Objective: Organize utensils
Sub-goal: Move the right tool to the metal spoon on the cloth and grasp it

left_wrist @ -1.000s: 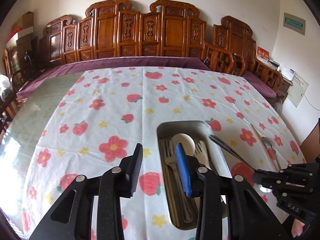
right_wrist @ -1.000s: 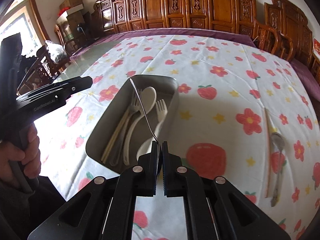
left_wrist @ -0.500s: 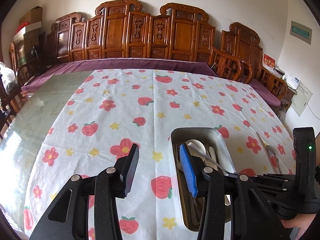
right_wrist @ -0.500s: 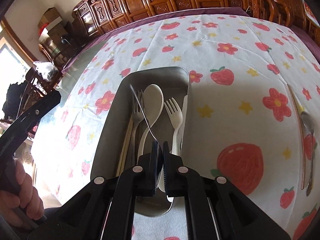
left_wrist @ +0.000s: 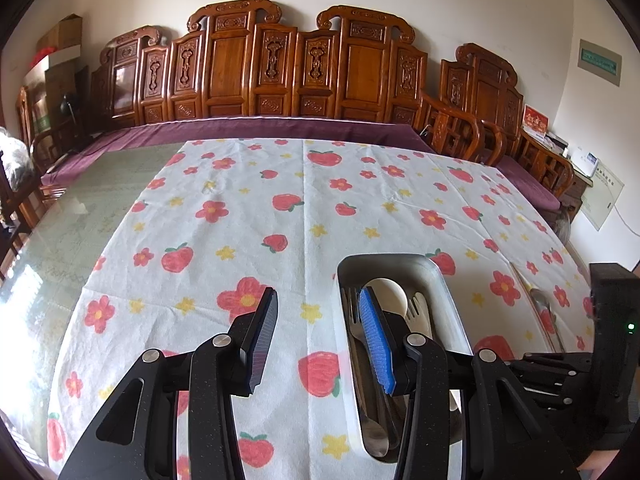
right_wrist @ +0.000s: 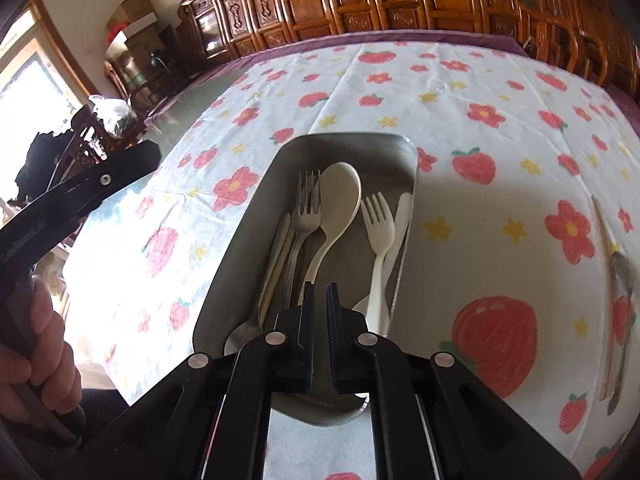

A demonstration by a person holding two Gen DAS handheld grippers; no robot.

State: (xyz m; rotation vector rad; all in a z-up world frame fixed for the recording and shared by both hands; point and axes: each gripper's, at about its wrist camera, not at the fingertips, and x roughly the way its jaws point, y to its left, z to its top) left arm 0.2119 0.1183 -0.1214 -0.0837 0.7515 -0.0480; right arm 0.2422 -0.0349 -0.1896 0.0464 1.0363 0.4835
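A metal tray (right_wrist: 244, 240) stands on the flowered tablecloth. In it lie a metal fork (right_wrist: 308, 208), a cream spoon (right_wrist: 340, 196), a cream fork (right_wrist: 378, 220), a cream knife (right_wrist: 404, 216), chopsticks (right_wrist: 280, 252) and a metal spoon bowl (right_wrist: 240, 334). My right gripper (right_wrist: 319, 292) hangs low over the tray's near end, shut to a thin slit with nothing between its pads. My left gripper (left_wrist: 316, 320) stands open over the cloth just left of the tray (left_wrist: 444, 280), holding nothing.
A metal spoon (right_wrist: 622, 280) and a chopstick (right_wrist: 604, 260) lie on the cloth right of the tray. A hand (right_wrist: 44, 344) grips the left tool's handle. Carved wooden benches (left_wrist: 280, 68) line the table's far side.
The thin metal handle that stood up from my right jaws is gone from them; the utensil now lies in the tray. The right gripper came closer and lower over the tray.
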